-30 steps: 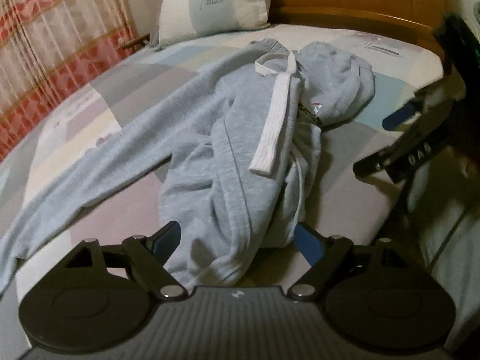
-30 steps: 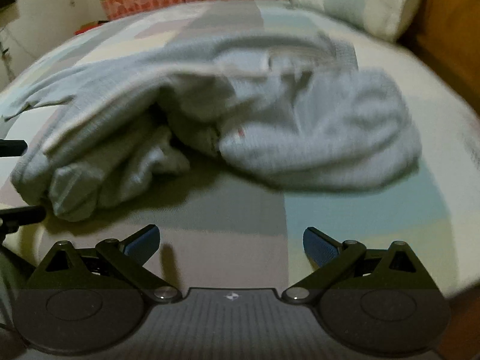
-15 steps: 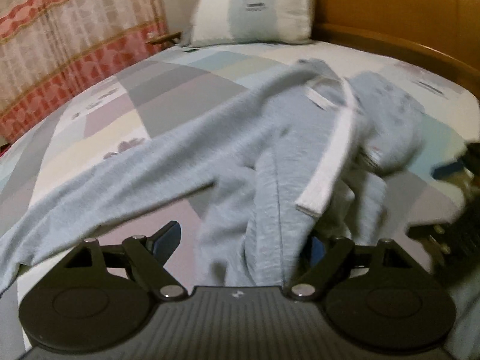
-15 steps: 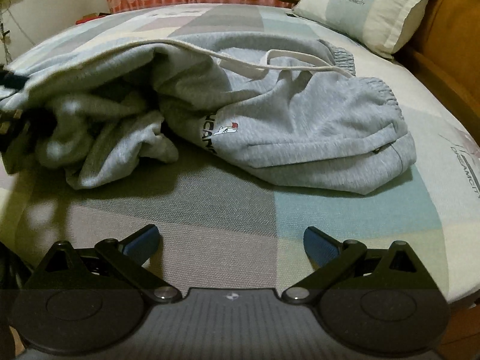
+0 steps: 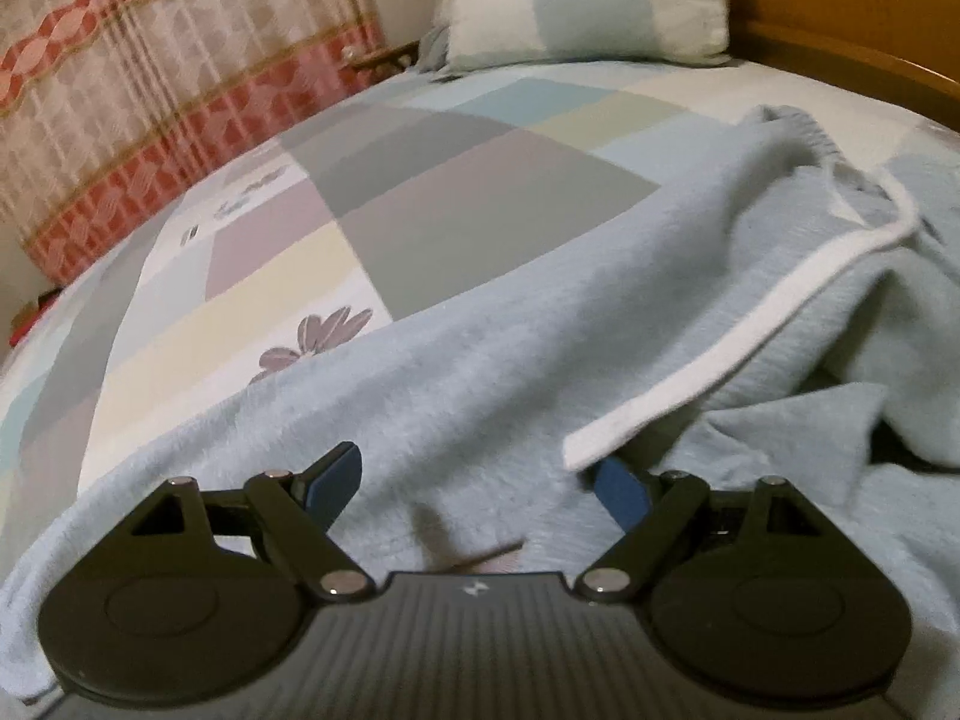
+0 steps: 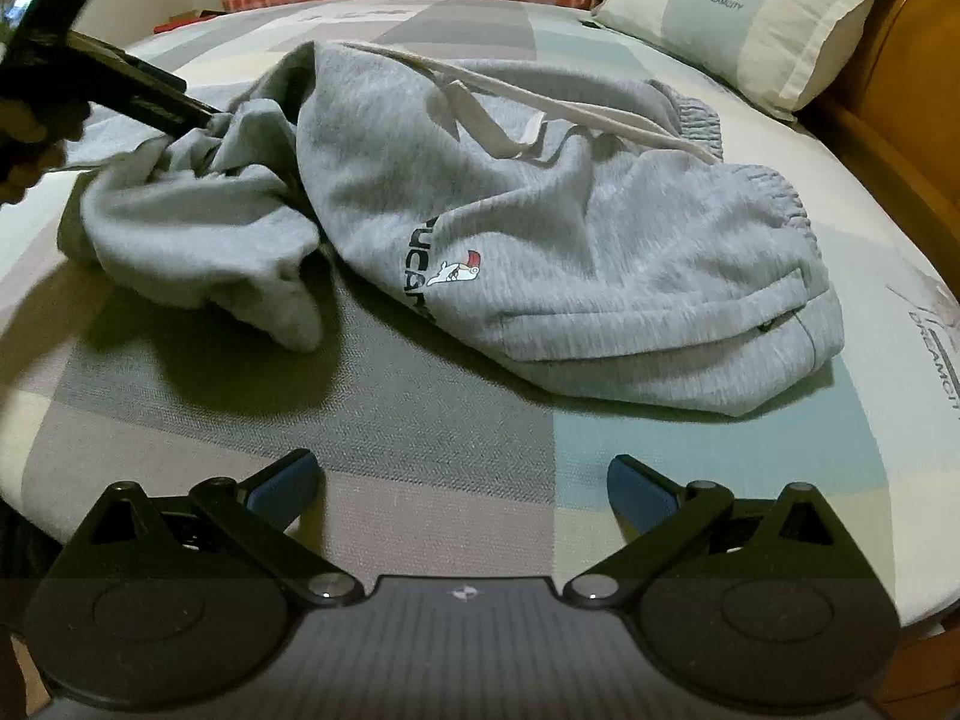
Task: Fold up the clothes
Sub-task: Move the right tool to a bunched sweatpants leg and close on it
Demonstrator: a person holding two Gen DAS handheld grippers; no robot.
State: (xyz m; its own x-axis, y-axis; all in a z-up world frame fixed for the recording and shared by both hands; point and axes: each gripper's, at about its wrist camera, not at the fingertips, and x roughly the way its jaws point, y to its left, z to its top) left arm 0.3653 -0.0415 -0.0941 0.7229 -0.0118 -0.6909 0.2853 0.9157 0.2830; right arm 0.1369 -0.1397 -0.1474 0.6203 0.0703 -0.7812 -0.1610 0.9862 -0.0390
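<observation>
Grey sweatpants [image 6: 600,228] with a white drawstring [image 6: 576,114] and a small logo lie crumpled on the bed. In the left wrist view the grey fabric [image 5: 510,360] spreads right under my left gripper [image 5: 477,486], which is open with its jaws wide over the cloth; the white drawstring end [image 5: 690,378] lies by the right finger. My right gripper [image 6: 462,489] is open and empty over bare bedsheet, well short of the pants. The left gripper also shows in the right wrist view [image 6: 150,96], its tip at the bunched leg fabric.
The bed has a pastel patchwork sheet [image 6: 420,420]. A pillow [image 6: 744,18] lies at the head by the wooden headboard [image 5: 840,0]. A red-and-white curtain [image 5: 150,90] hangs beyond the far side. The bed edge is close below the right gripper.
My left gripper has moved forward and down onto the pants, so the fabric now fills its view. My right gripper has stayed open and nearly in place.
</observation>
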